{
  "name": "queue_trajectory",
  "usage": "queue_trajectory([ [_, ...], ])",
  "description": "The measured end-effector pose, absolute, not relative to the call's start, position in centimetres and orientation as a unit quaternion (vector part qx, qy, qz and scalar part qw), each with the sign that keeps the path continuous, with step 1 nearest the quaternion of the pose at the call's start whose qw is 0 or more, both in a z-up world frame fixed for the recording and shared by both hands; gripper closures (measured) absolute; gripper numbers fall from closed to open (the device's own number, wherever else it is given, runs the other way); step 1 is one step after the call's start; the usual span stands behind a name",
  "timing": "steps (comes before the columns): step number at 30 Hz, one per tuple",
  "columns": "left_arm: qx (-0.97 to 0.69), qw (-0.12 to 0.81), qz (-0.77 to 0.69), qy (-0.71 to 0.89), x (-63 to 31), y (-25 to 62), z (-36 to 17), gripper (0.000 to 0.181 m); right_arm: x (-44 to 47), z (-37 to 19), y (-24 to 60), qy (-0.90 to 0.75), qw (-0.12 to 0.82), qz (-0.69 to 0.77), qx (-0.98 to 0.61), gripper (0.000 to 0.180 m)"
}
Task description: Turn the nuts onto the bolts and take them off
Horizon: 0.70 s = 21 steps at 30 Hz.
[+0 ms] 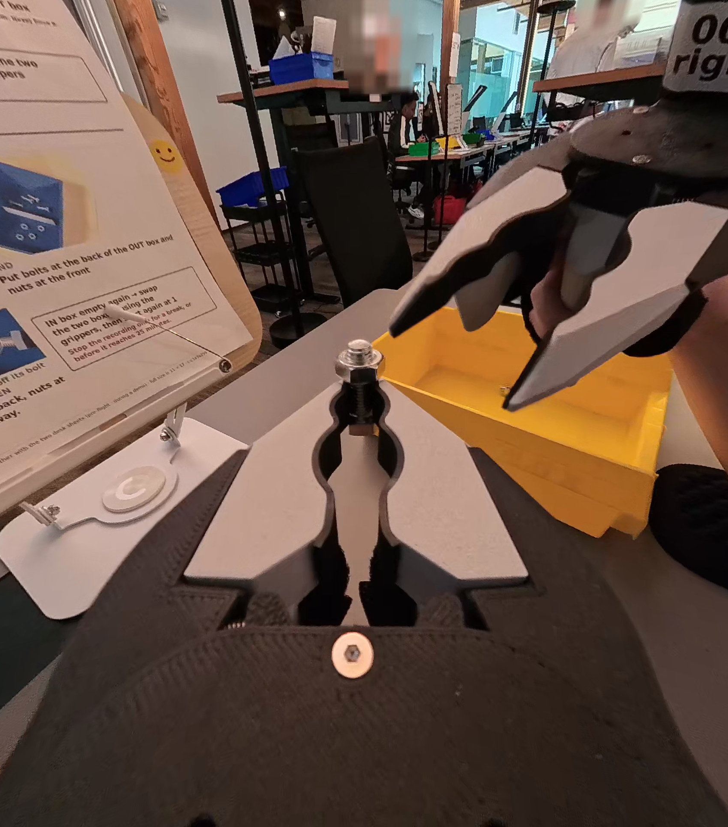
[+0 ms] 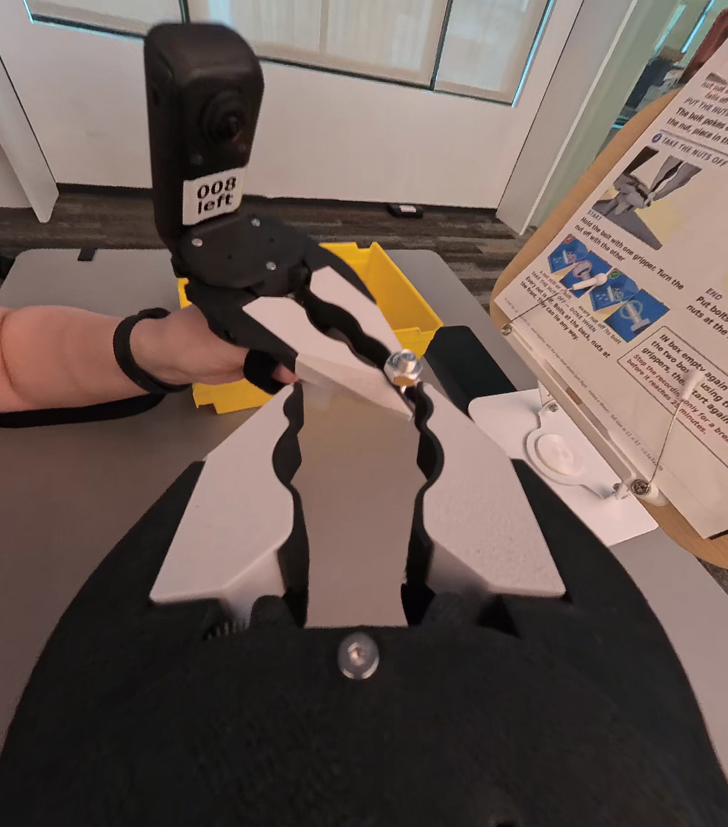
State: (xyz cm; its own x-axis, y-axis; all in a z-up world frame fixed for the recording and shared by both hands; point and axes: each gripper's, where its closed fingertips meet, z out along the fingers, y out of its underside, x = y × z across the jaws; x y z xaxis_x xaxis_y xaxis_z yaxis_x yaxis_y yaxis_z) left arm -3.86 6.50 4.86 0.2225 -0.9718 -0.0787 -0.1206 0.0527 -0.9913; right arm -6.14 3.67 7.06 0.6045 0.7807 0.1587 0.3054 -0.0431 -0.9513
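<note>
Your left tongs (image 1: 359,402) clamp the threaded steel bolt (image 1: 358,405), silver hex nut (image 1: 359,361) near its tip, while your right tongs (image 1: 447,367) stand apart at 2 o'clock over the yellow plastic bin (image 1: 576,452); a skewed grip could knock the bolt askew or drop the nut.

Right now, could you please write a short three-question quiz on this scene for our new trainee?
1. True or false: the left gripper is shut on the bolt.
2. The nut sits: A) in the yellow bin; B) on the bolt near its tip; C) on the table.
3. Fill in: the right gripper is ____.

Key: 1 true; 2 B; 3 open.
</note>
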Motion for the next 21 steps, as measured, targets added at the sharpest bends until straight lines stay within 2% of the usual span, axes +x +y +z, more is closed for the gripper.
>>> queue_trajectory([
  [8,-0.558,0.536,-0.401,0.490,-3.6,5.8,4.9,0.174,-6.0,8.3,4.0,-0.363,0.596,0.250,-0.671,0.133],
  [14,-0.550,0.539,-0.403,0.494,-3.6,5.3,5.4,0.174,-5.7,9.1,4.2,-0.344,0.616,0.266,-0.657,0.154],
  [21,-0.543,0.537,-0.403,0.504,-3.4,4.7,5.4,0.174,-5.8,8.7,4.7,-0.333,0.613,0.278,-0.660,0.160],
])
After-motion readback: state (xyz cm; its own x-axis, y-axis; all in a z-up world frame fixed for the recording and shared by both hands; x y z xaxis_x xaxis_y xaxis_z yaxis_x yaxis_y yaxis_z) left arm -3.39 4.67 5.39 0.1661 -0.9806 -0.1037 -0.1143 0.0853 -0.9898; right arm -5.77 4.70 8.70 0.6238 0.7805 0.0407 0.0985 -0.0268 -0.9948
